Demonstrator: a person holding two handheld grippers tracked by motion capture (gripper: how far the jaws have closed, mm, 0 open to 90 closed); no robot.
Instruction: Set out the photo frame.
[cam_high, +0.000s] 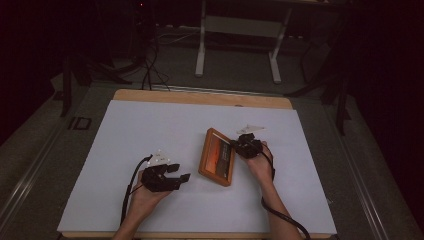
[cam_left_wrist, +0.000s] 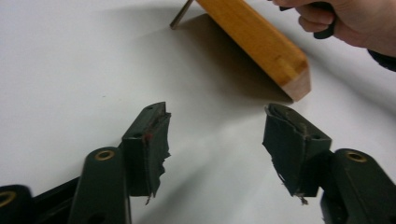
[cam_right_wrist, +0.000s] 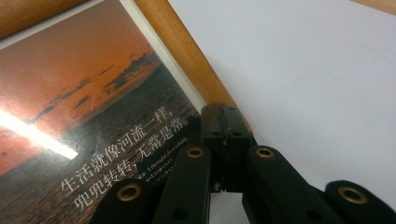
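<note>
One white sheet covers most of the wooden tabletop; the room behind is dark, just desk legs and cables. The orange-wood picture frame with a sunset print sits mid-sheet, right tongs pinching its edge. Left tongs spread, empty. The frame's stand is mostly hidden.

This looks like a lab or recording room set up for handling trials, not a home. A wooden bench stands covered with a plain white sheet on a grey carpeted floor, with dark surroundings on every side. Black cables trail across the floor behind it, the white metal legs of another stand rise farther back, and dark frames stand at both sides of the bench, as in a purpose-built work cell.
</note>
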